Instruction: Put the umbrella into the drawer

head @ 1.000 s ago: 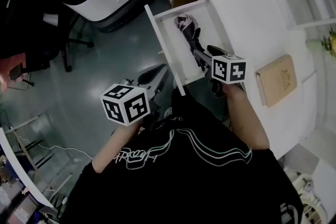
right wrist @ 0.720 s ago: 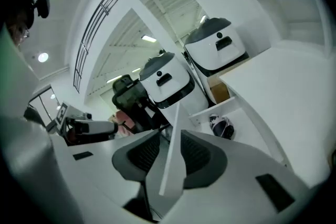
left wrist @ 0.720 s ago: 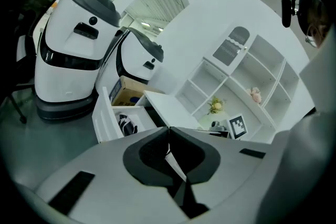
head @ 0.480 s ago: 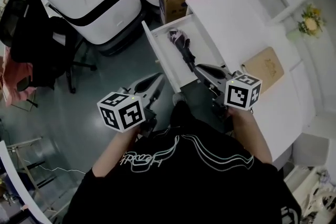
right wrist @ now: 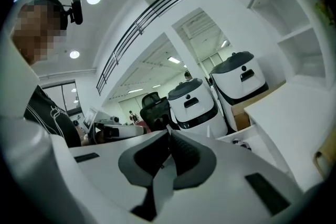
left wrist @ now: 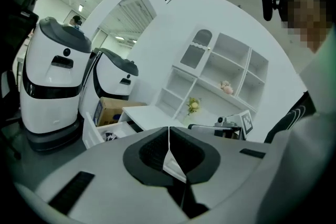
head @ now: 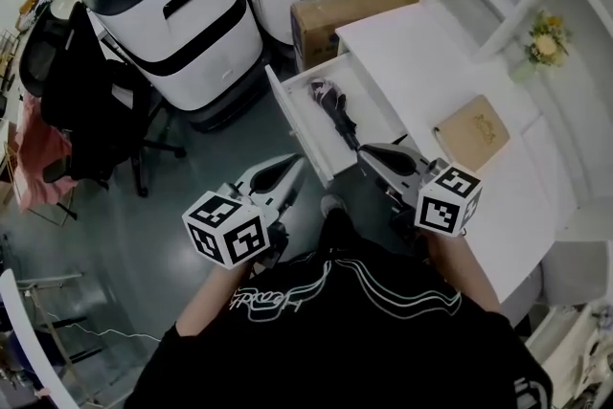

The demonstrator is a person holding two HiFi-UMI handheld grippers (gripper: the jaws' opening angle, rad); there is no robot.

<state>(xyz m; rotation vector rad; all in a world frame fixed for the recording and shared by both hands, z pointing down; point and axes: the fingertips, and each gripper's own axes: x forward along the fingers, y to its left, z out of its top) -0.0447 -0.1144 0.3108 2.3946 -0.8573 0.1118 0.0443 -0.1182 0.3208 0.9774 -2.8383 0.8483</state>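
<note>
Looks basically done to me: the white desk's [head: 421, 43] open white drawer [head: 299, 127] has the dark folded umbrella [head: 337, 110] lying inside, and the left gripper [head: 292, 168] and right gripper [head: 366, 152], pinched shut on nothing nearby, should just stay clear.

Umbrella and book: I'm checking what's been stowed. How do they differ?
The umbrella is dark, long and folded; the book is tan, flat and rectangular. The umbrella lies inside the open drawer; the book lies on the desk. Both lie flat.
</note>
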